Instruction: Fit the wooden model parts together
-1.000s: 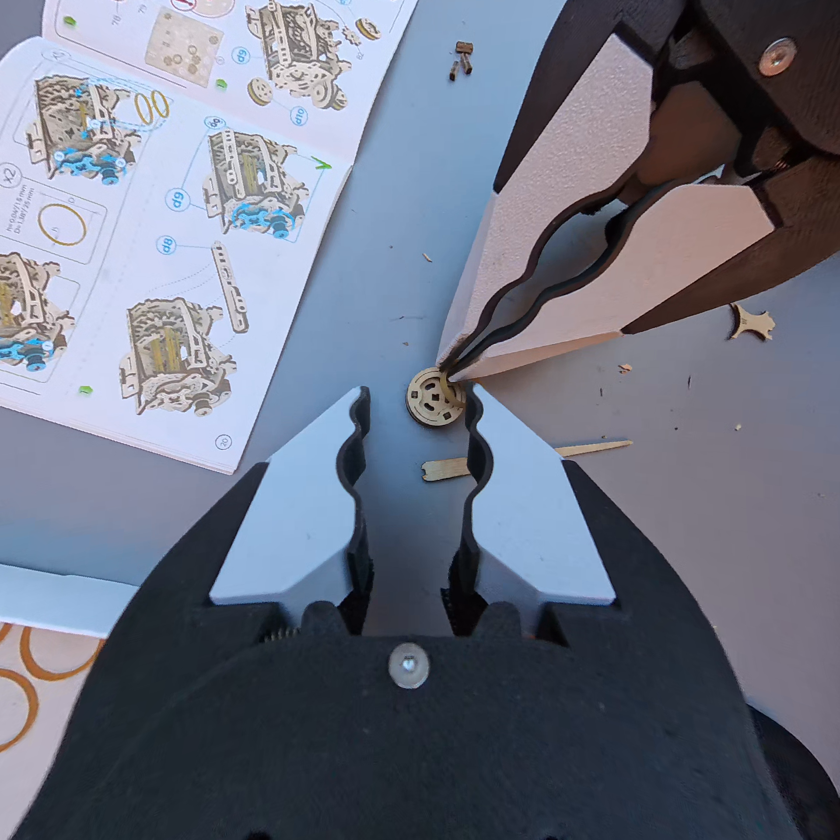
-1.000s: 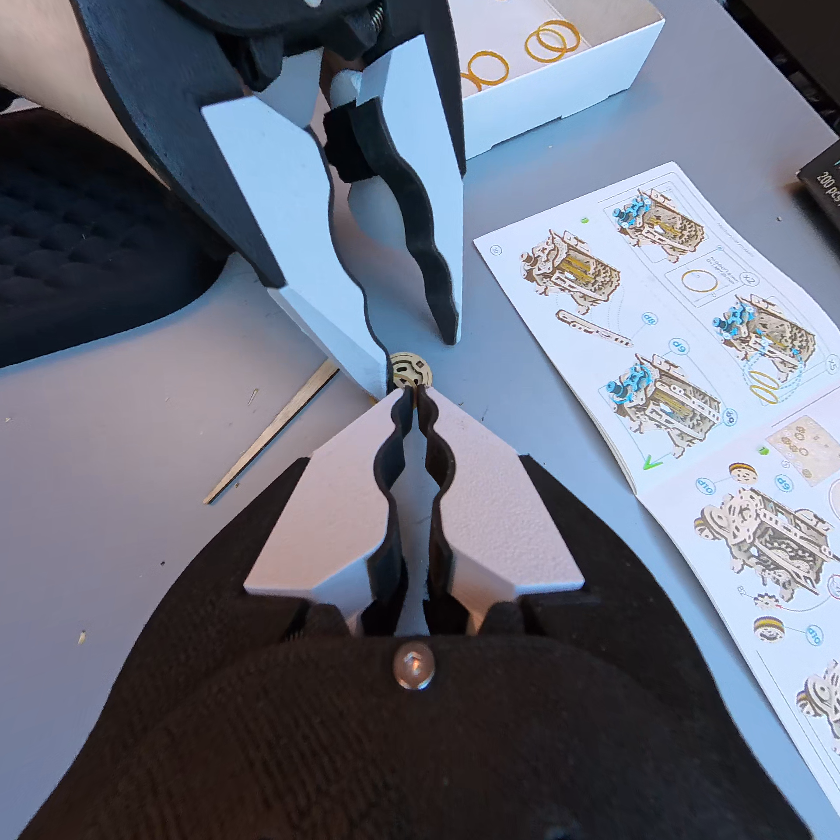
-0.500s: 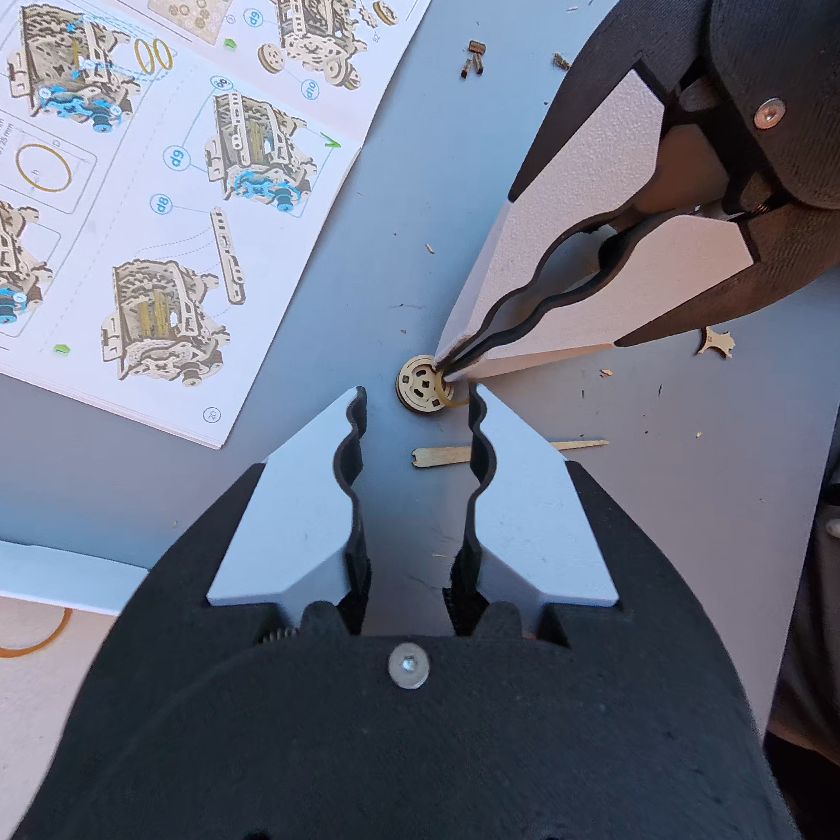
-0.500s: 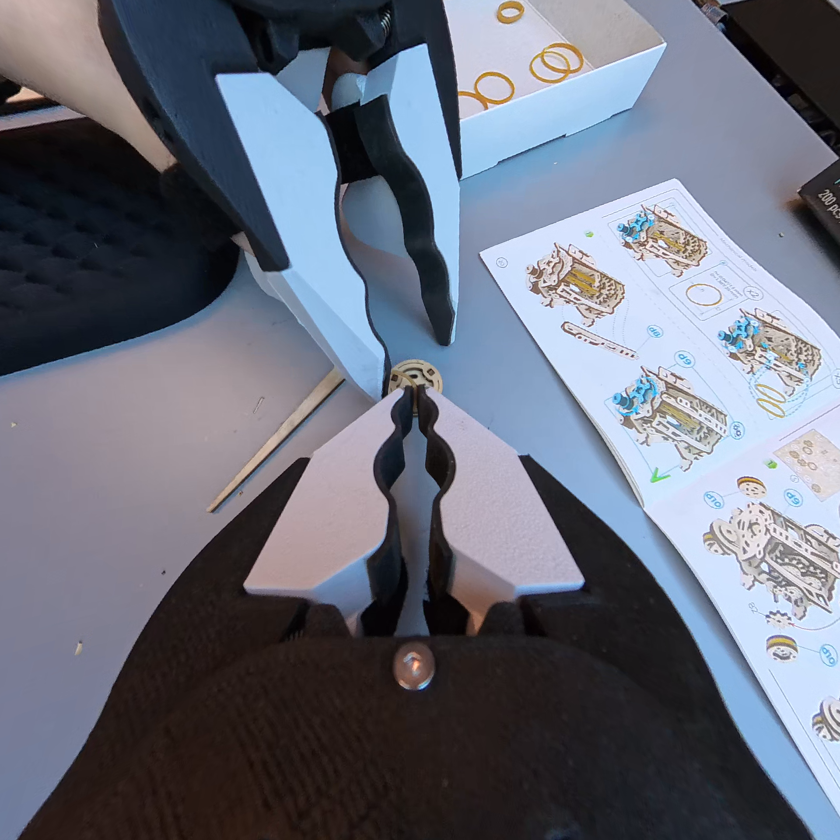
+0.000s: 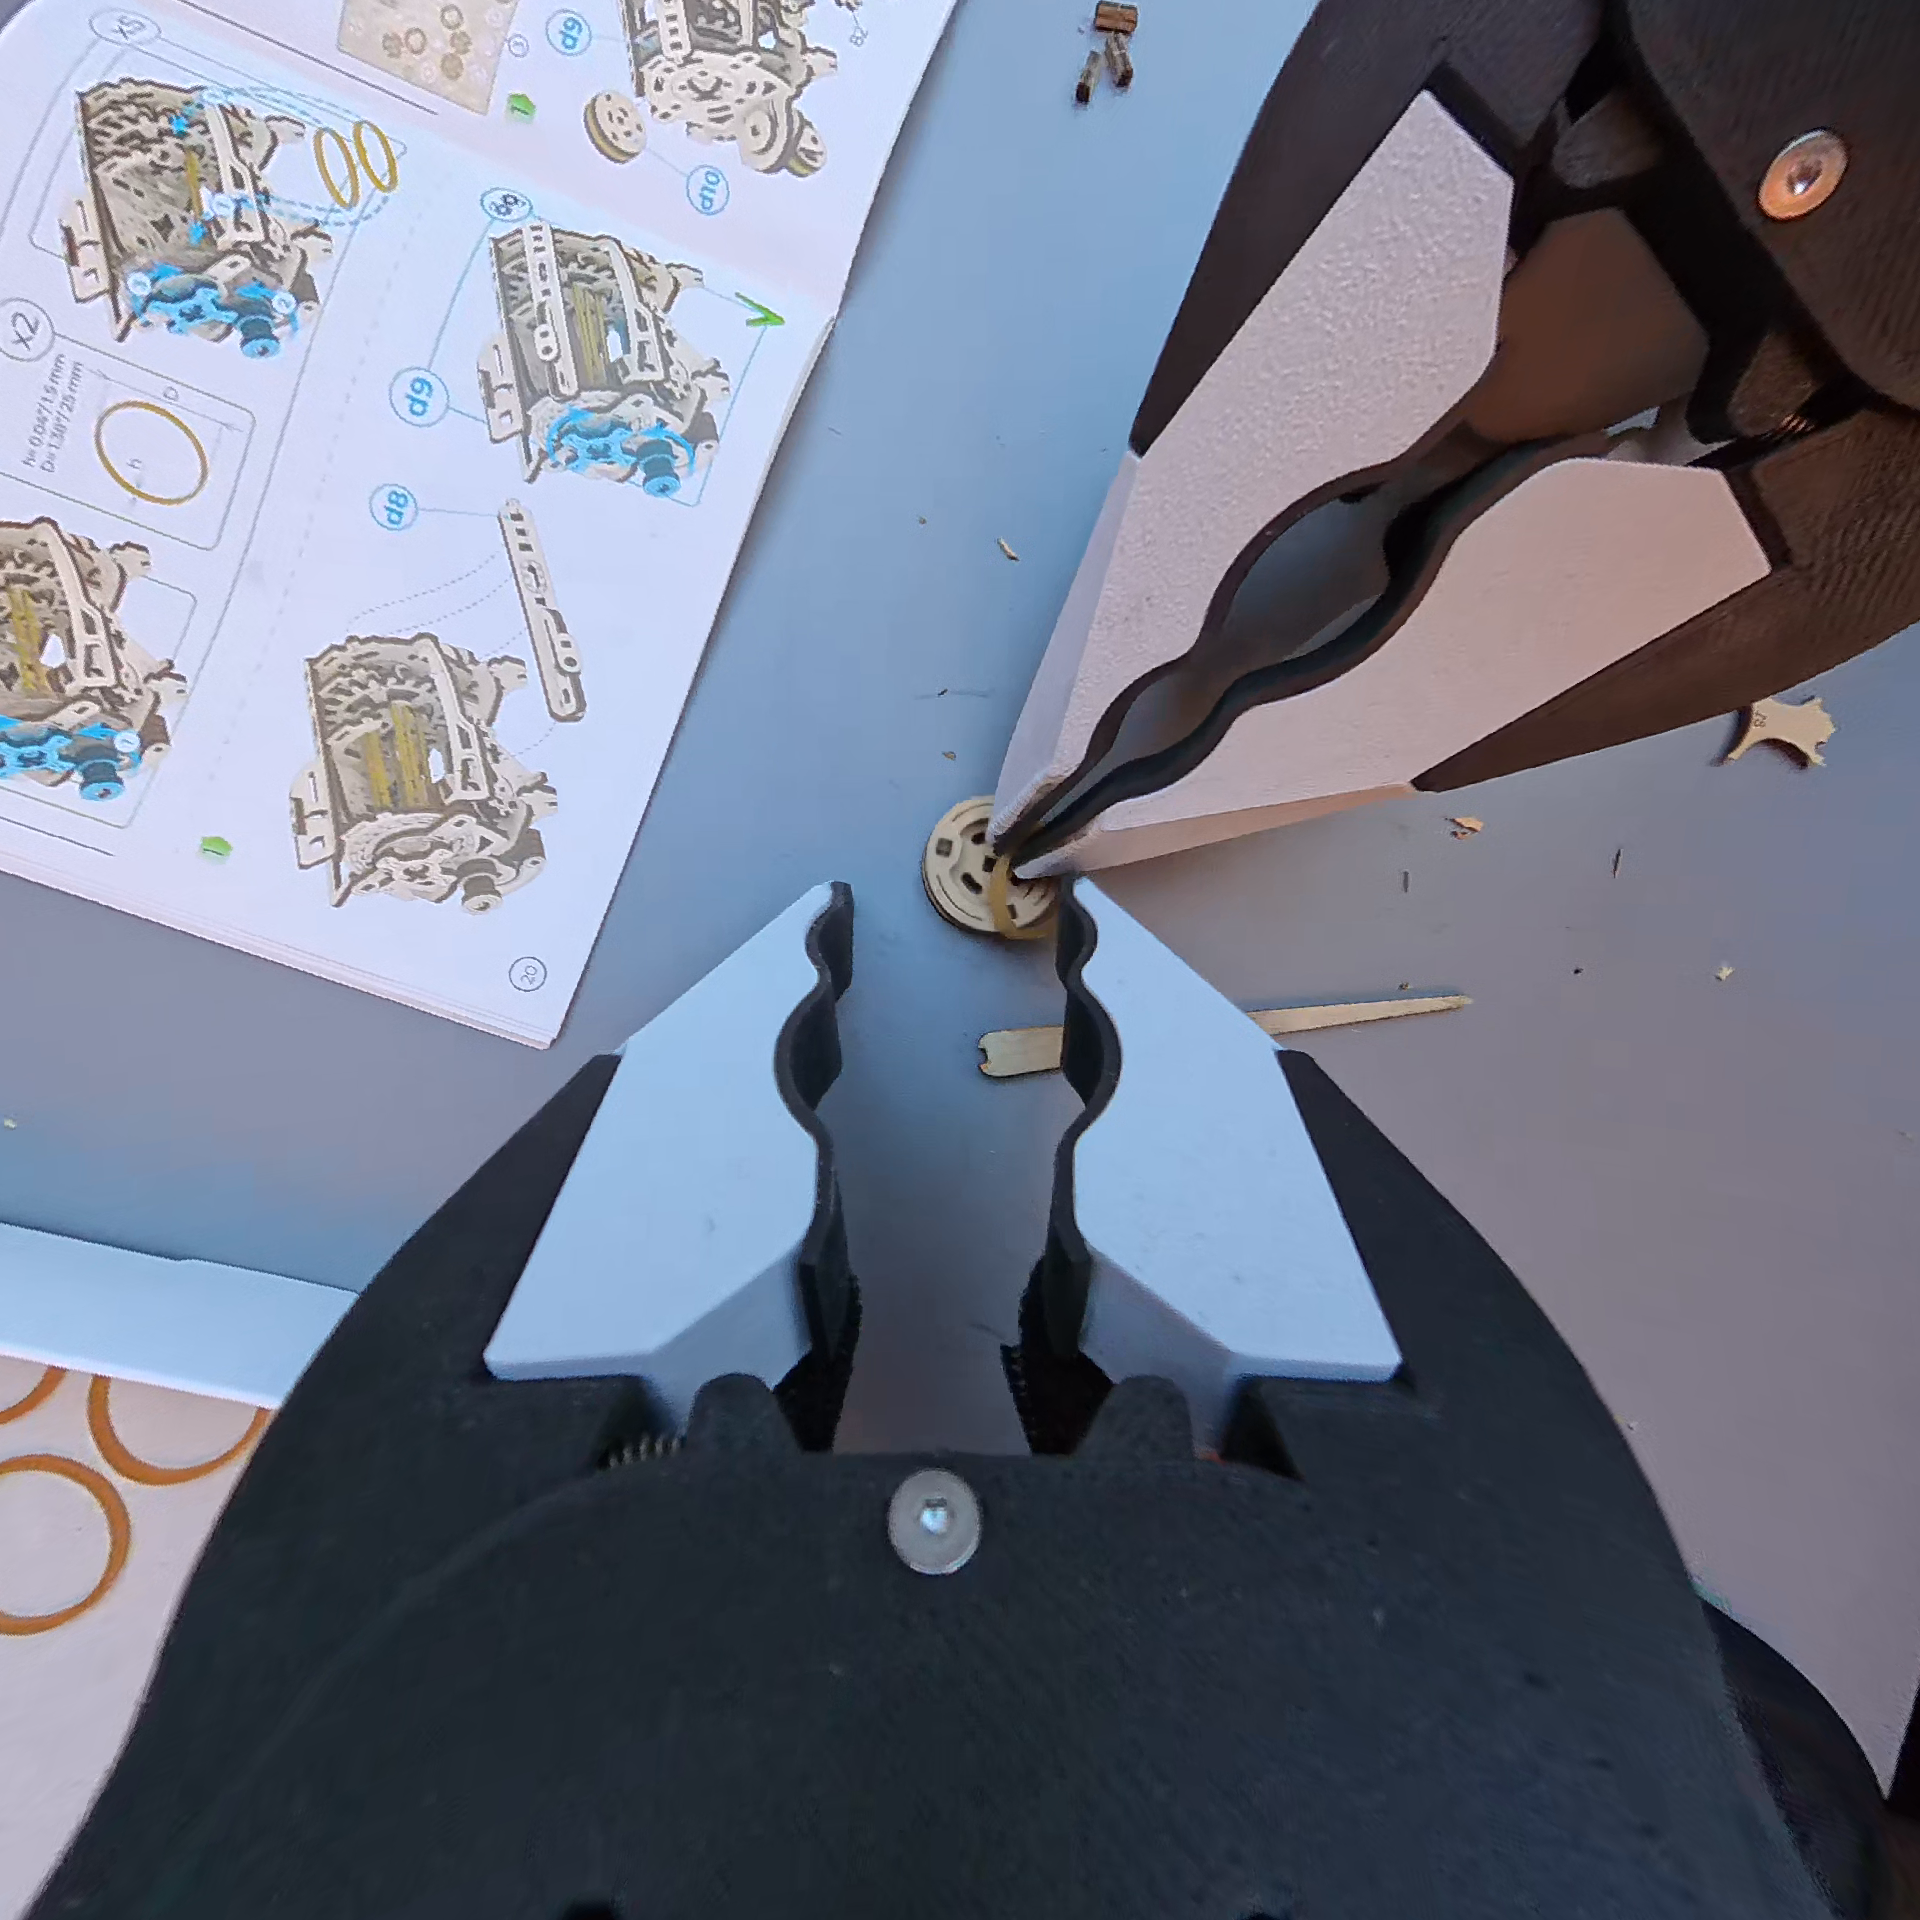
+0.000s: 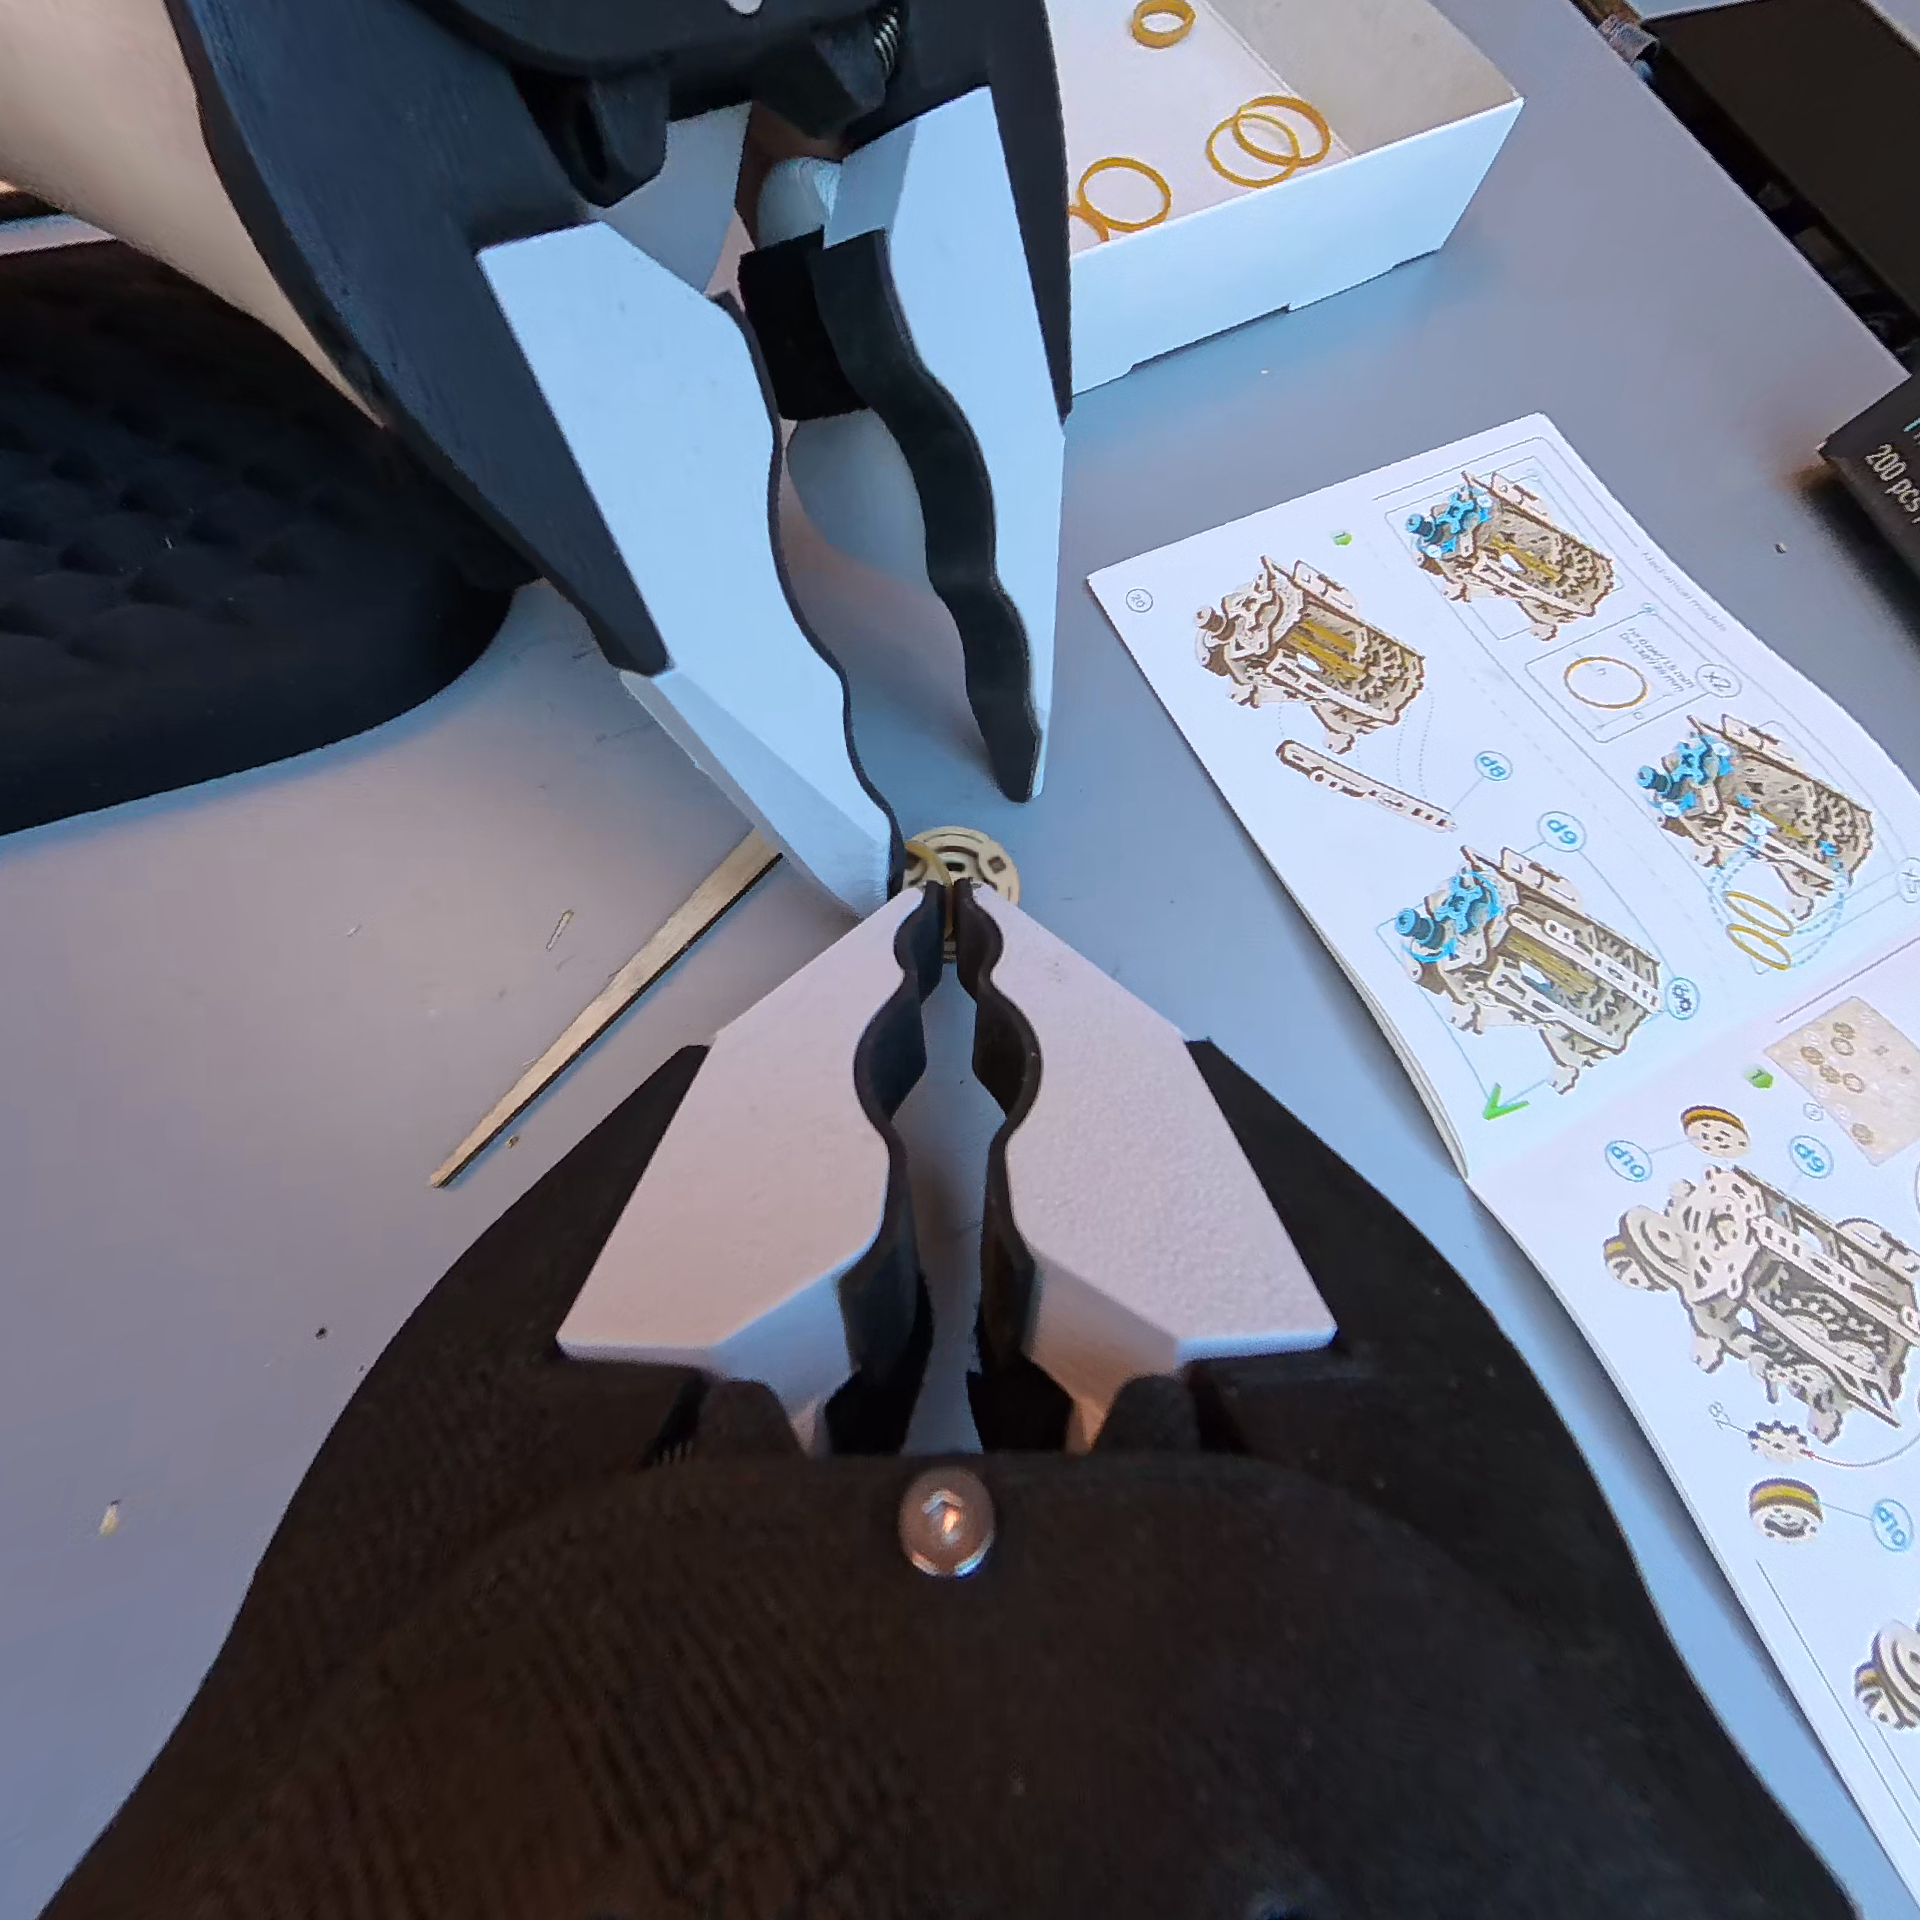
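Note:
A small round wooden disc (image 5: 964,862) with square holes lies flat on the grey table. My right gripper (image 5: 1013,847) comes in from the upper right with its tips on the disc. It is shut on a small yellow rubber band (image 5: 1004,902) that lies over the disc's edge. My left gripper (image 5: 956,899) is open, its right fingertip (image 5: 1075,904) beside the disc. In the right wrist view my right gripper (image 6: 943,896) pinches the band (image 6: 928,860) at the disc (image 6: 982,868). The open left gripper (image 6: 951,836) straddles the disc from behind.
An open instruction booklet (image 5: 395,499) lies left of the disc, and shows in the right wrist view (image 6: 1558,883). A white box (image 6: 1278,239) holds several rubber bands. A thin wooden stick (image 5: 1340,1013) and a small star-shaped part (image 5: 1777,727) lie on the table. A black padded surface (image 6: 208,582) is nearby.
The left gripper's view shifted sideways and came back. The right gripper stays shut at the disc, and the disc has barely moved.

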Demonstrator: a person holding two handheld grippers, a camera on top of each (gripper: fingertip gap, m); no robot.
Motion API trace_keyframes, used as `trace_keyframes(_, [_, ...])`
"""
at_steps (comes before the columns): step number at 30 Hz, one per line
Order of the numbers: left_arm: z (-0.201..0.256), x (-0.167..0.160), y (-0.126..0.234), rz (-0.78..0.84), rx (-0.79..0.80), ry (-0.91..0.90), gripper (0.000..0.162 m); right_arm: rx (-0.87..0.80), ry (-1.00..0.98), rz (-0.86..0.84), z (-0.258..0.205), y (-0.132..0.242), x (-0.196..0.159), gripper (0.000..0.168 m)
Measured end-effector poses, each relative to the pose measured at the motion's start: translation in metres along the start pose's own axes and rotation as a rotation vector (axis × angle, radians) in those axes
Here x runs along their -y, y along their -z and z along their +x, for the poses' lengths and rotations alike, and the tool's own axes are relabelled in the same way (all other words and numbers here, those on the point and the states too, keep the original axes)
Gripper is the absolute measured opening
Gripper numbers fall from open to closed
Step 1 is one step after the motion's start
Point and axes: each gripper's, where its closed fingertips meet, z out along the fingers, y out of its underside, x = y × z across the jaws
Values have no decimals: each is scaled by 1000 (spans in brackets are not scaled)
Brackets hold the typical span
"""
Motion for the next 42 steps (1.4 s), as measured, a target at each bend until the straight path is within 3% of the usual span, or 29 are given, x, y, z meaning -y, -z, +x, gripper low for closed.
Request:
trace_keyframes(1, [0, 0, 0, 4, 5, -9, 36, 0, -1, 1, 0, 0, 0, 0])
trace_keyframes(13, [0, 4, -1, 41, -46, -138, 44, 27, -41, 8, 1, -1, 0, 0])
trace_keyframes(21, [8, 4, -5, 38, -117, -244, 34, 43, -65, 14, 1, -1, 0, 0])
trace_keyframes(25, [7, 4, -6, 46, -119, -253, 25, 43, -72, 15, 2, 0, -1, 0])
trace_keyframes(42, [7, 5, -6, 112, -121, -226, 24, -6, -149, -25, 14, 8, -7, 0])
